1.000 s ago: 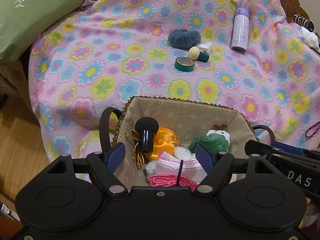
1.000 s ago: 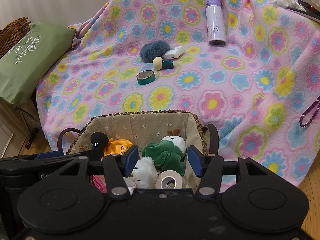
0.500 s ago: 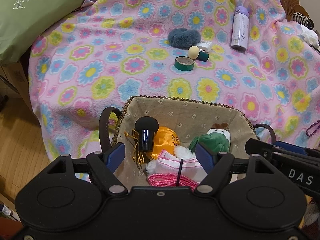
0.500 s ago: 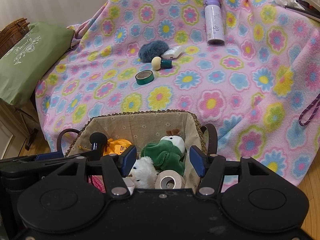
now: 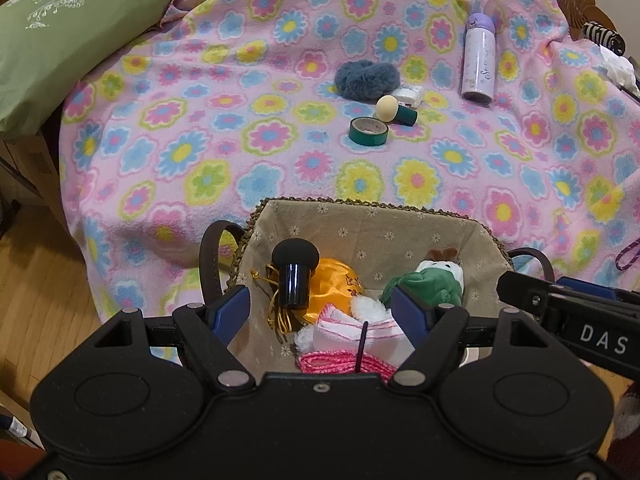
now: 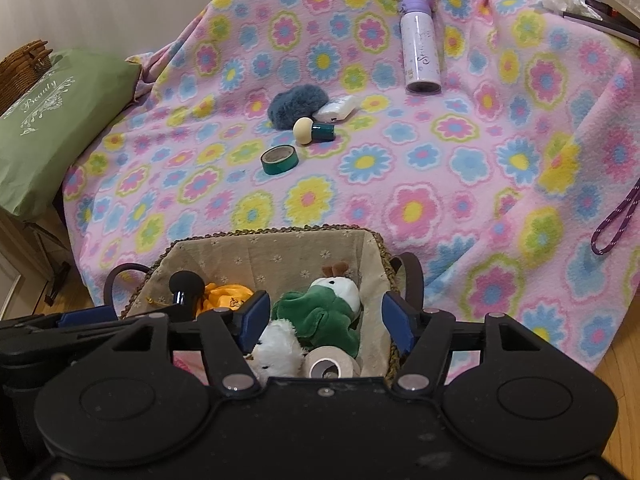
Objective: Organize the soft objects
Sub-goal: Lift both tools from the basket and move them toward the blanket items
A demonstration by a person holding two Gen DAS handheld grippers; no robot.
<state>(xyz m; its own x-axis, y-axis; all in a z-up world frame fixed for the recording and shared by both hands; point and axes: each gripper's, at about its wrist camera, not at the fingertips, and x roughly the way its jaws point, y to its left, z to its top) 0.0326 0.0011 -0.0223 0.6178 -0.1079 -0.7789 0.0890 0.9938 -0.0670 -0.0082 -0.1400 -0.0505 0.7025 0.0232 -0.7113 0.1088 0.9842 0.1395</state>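
One green pillow (image 5: 60, 36) reads "Beauty"; right tongs (image 5: 568, 320) read "DAS".

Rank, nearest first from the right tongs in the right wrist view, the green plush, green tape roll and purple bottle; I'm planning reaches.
1. Green plush, in the basket, between the right tongs.
2. Green tape roll, mid-blanket, left of centre.
3. Purple bottle, far, right of centre.

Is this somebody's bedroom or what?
Probably a bedroom or living room at home. A flowery fleece blanket covers something bed-like, a green pillow lies beside it, and a lined basket holds a plush toy. The floor is wood.
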